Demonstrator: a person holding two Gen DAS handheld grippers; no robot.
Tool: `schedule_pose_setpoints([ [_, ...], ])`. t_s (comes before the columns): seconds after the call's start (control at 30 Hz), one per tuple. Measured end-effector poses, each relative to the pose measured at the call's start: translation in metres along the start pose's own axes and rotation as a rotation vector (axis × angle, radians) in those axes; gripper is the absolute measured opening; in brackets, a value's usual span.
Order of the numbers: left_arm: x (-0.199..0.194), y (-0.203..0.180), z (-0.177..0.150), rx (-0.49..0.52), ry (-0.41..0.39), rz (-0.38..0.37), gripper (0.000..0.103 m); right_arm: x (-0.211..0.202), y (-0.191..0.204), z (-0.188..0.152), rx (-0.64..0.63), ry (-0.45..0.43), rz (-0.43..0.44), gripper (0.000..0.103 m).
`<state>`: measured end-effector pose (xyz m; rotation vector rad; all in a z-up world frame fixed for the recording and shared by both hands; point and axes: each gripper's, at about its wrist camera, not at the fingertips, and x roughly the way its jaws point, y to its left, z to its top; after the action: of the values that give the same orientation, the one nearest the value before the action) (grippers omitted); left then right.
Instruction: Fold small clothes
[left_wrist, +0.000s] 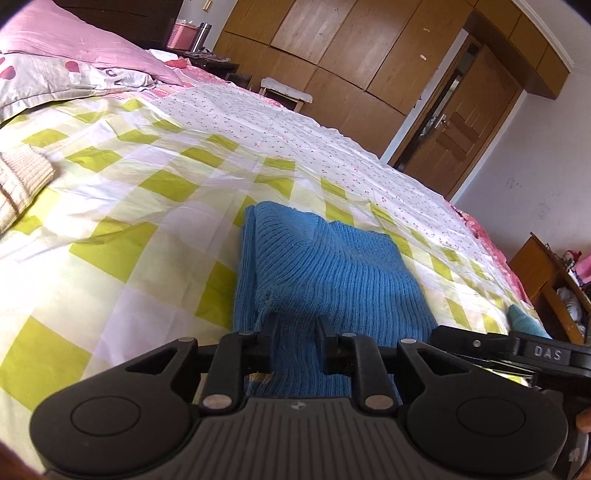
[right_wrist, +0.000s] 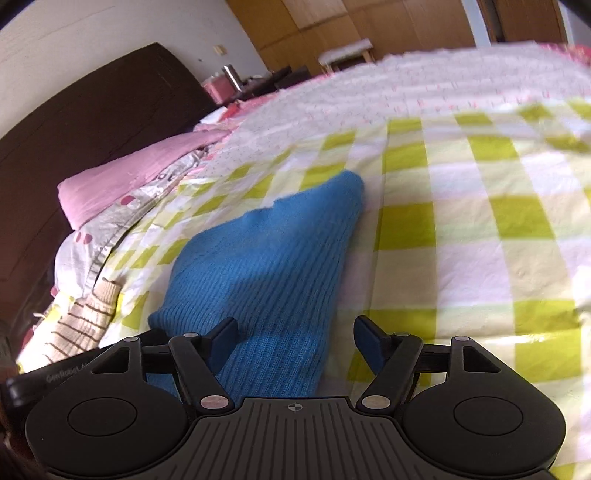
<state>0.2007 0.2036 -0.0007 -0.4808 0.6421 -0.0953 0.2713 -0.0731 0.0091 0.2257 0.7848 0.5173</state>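
Now I release the blue knit (left_wrist: 314, 266), folded on the checked sheet (left_wrist: 122, 206): right gripper (right_wrist: 301, 334) spread wide, left gripper (left_wrist: 297, 325) slightly parted, neither clamping. Next, I judge, withdraw without dragging the fold, then reach the striped knit (right_wrist: 85, 317).

Bedroom in a home. Bed (left_wrist: 155, 192) spread with a green-and-white checked sheet and a small-flowered cover; pink pillow (left_wrist: 85, 44) at a dark headboard (right_wrist: 74, 140). Tall wooden wardrobe (left_wrist: 332, 48) along the far wall, wooden door (left_wrist: 454, 136) beside it. Small stool (left_wrist: 286, 92) and cluttered bedside stand (left_wrist: 210, 61) beyond the bed.
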Motion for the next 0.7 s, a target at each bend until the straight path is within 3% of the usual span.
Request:
schedule_pose_setpoints([
  [0.1,-0.005,0.004,0.003,-0.008,0.006,0.003,0.026,-0.016,0.024,-0.009,-0.196,0.012,0.004,0.07],
  [0.27,-0.009,0.01,-0.004,-0.023,0.021,0.007,0.03,-0.015,0.043,-0.039,-0.383,0.075,-0.029,0.07],
  [0.43,-0.002,-0.001,-0.014,0.04,0.059,0.022,0.037,-0.004,0.049,-0.05,-0.433,0.06,-0.112,0.067],
  [0.5,0.003,-0.007,-0.016,0.063,0.077,0.039,0.032,0.0,0.044,-0.046,-0.382,0.056,-0.119,0.043],
  [0.53,0.003,-0.008,-0.016,0.063,0.085,0.02,0.02,0.0,0.04,-0.041,-0.336,0.065,-0.102,0.025],
  [0.7,-0.018,-0.021,-0.017,0.069,0.061,-0.064,0.017,-0.02,0.026,-0.031,-0.196,0.01,-0.059,0.015],
])
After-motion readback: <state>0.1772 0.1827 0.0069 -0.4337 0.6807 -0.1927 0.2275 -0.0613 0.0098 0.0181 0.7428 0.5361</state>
